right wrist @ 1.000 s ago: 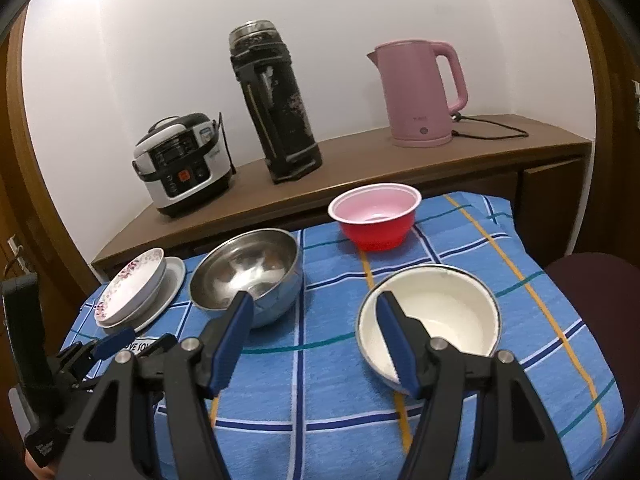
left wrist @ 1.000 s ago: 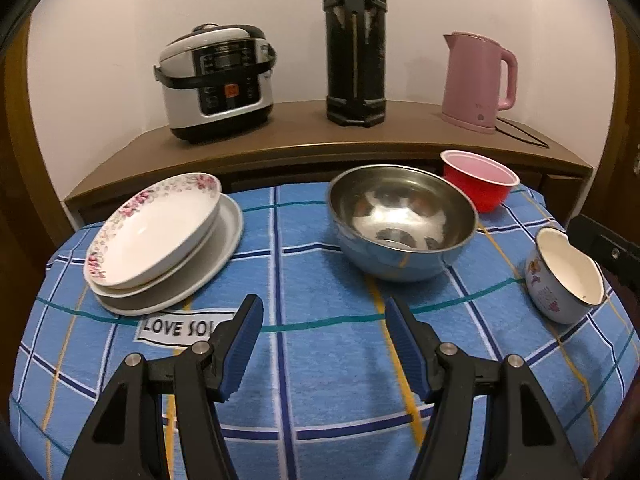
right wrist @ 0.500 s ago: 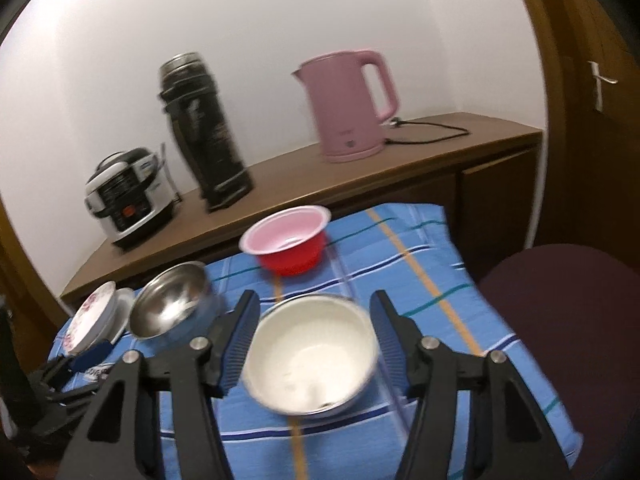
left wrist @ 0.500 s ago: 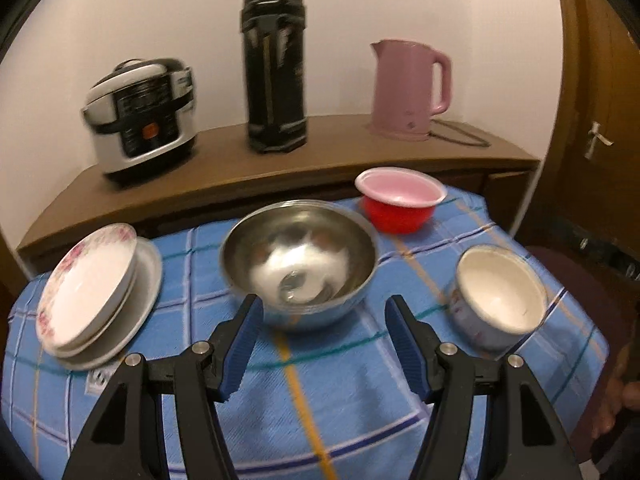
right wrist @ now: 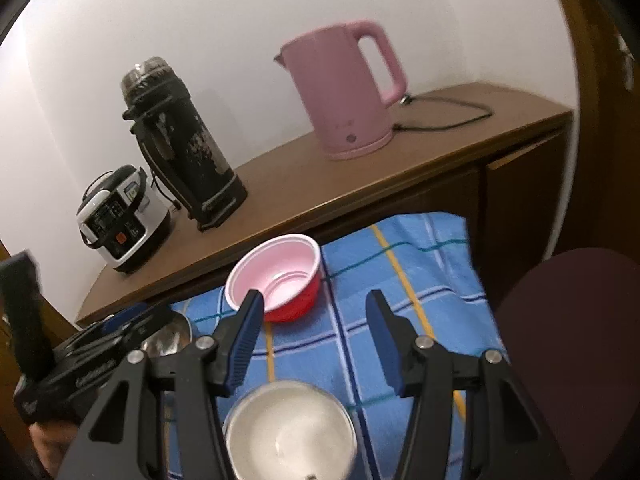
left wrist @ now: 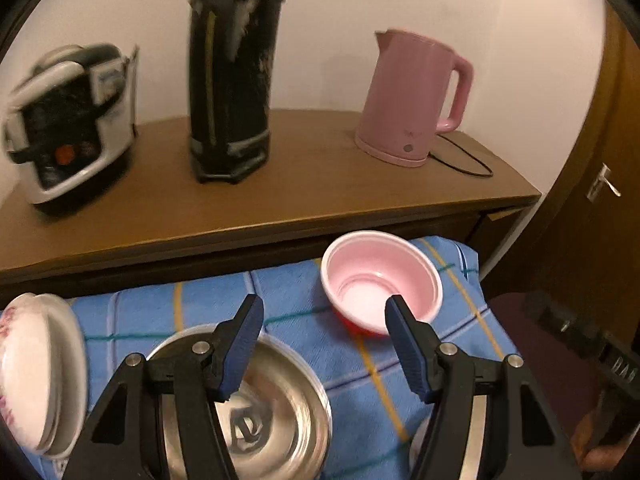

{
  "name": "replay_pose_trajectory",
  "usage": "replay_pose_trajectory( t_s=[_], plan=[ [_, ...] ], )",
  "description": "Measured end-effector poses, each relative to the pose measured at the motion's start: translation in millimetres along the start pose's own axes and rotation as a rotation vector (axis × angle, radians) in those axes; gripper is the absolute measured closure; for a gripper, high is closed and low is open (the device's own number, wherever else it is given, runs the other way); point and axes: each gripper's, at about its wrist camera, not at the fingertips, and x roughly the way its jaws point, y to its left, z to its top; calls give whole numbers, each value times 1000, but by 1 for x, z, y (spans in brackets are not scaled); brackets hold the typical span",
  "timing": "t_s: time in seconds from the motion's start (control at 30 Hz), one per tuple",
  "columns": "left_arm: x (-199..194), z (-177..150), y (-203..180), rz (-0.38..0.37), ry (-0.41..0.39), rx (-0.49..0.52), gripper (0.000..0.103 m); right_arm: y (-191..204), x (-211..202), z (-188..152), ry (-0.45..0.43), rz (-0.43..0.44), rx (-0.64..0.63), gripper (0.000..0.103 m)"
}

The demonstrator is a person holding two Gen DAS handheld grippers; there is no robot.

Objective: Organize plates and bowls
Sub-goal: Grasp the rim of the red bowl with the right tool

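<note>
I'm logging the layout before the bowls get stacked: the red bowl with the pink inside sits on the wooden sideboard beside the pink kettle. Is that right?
Not quite. The red bowl sits on the blue checked tablecloth, below and in front of the wooden sideboard. The pink kettle is on the sideboard. The right wrist view shows it best.

Nothing here reads clearly to me. The pink kettle (right wrist: 340, 92) carries a small round emblem and a faint mark low on its side, too small to read. The rice cooker (right wrist: 120, 220) panel shows blurred buttons. My left gripper (right wrist: 96, 364) body bears raised lettering I cannot decipher.
</note>
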Motion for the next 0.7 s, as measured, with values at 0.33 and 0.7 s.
replay_pose_trajectory(
  t_s=[0.33, 0.7],
  plan=[
    [75, 25, 1, 3, 171, -52, 67, -15, 91, 24, 278, 67, 55, 62],
    [97, 21, -8, -24, 208, -38, 86, -9, 122, 20, 357, 57, 51, 84]
  ],
)
